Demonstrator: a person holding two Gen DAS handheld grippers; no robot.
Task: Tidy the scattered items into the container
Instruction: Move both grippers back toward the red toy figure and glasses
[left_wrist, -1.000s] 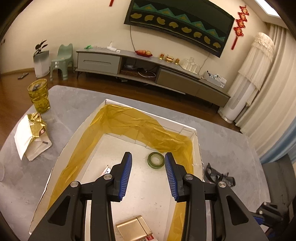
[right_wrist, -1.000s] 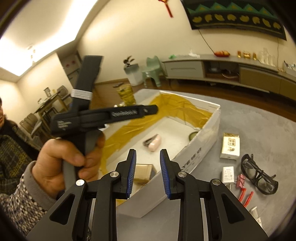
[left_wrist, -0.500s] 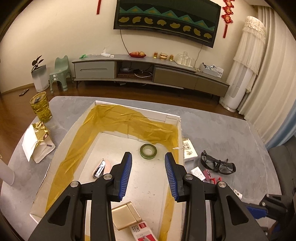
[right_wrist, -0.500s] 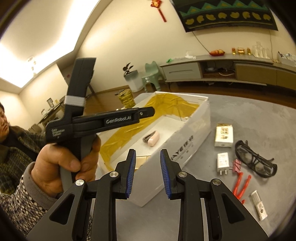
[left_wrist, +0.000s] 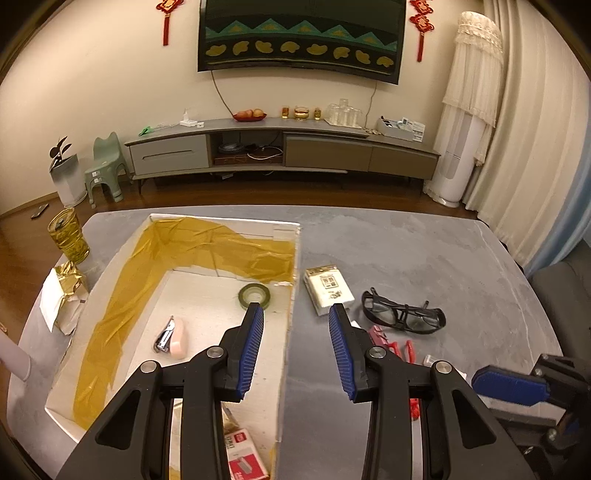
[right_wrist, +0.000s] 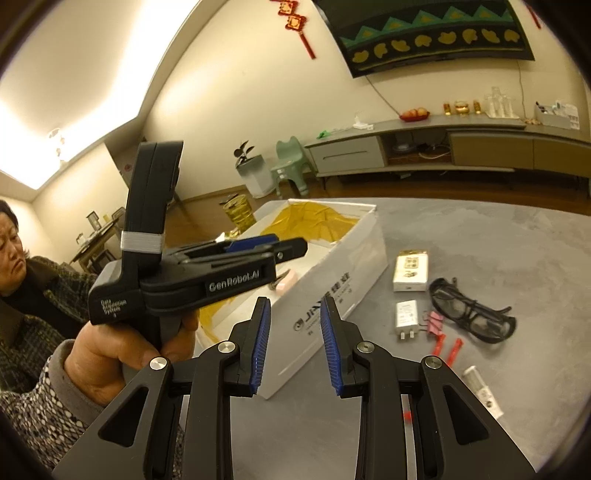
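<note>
One white cardboard box (left_wrist: 280, 354) sits on the grey tabletop (left_wrist: 424, 258), holding one roll of green tape (left_wrist: 253, 295), one pink stapler (left_wrist: 171, 338) and one red-and-white box of staples (left_wrist: 245, 459). Outside it lie one white-and-gold packet (left_wrist: 328, 290), one pair of dark safety glasses (left_wrist: 402, 317), one white plug adapter (right_wrist: 406, 316), one pink binder clip (right_wrist: 435, 322), two red sticks (right_wrist: 447, 350) and one small white tube (right_wrist: 482, 391).

Left wrist view looked down from above the box's (left_wrist: 288, 347) right wall; right wrist view faced it low from the side, both sharing the goggles (left_wrist: 402, 314).
</note>
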